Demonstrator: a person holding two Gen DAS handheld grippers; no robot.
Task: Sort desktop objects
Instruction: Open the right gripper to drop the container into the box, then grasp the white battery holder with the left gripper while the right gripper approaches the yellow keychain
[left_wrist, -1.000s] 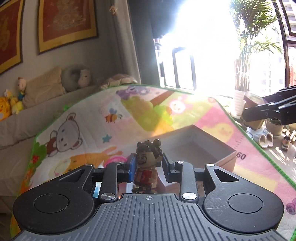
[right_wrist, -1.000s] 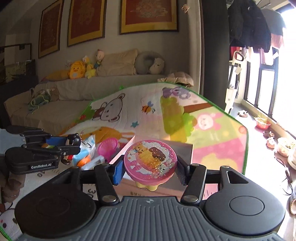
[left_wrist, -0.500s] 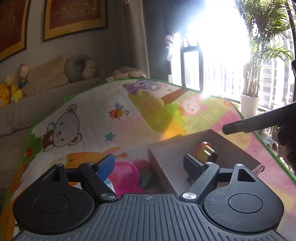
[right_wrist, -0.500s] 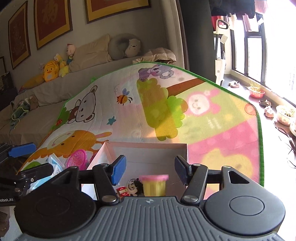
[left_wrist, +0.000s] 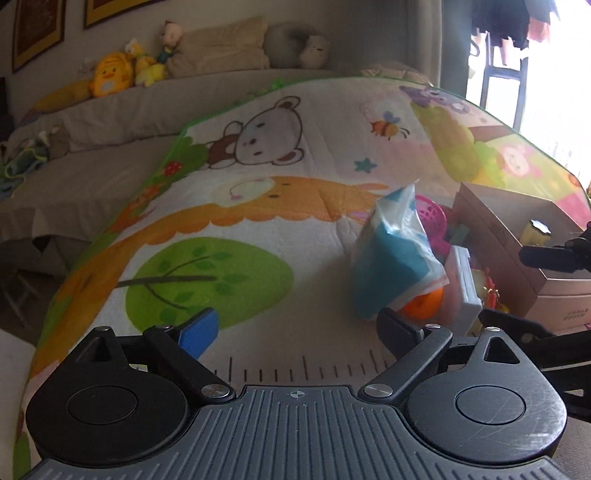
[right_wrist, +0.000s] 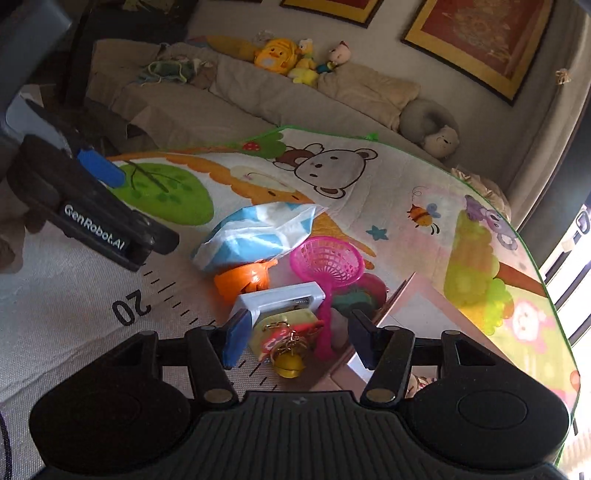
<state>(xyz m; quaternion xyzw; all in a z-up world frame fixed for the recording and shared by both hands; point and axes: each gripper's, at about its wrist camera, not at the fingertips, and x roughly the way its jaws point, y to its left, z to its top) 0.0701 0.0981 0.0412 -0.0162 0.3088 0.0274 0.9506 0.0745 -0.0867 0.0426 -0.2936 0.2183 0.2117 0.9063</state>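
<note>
Both grippers emptied, tissue pack (left_wrist: 395, 254) ahead

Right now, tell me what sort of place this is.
Probably a home living room used for play: a sofa with plush toys, framed pictures on the wall, and a cartoon play mat.

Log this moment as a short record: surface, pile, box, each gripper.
surface: cartoon play mat
pile: blue-white plastic bag over orange toy pot; pink strainer; white-blue frame; keychain with yellow bell
box: cardboard box, open, right of pile
left gripper: opening, nothing between jaws
right gripper: open above keychain
</note>
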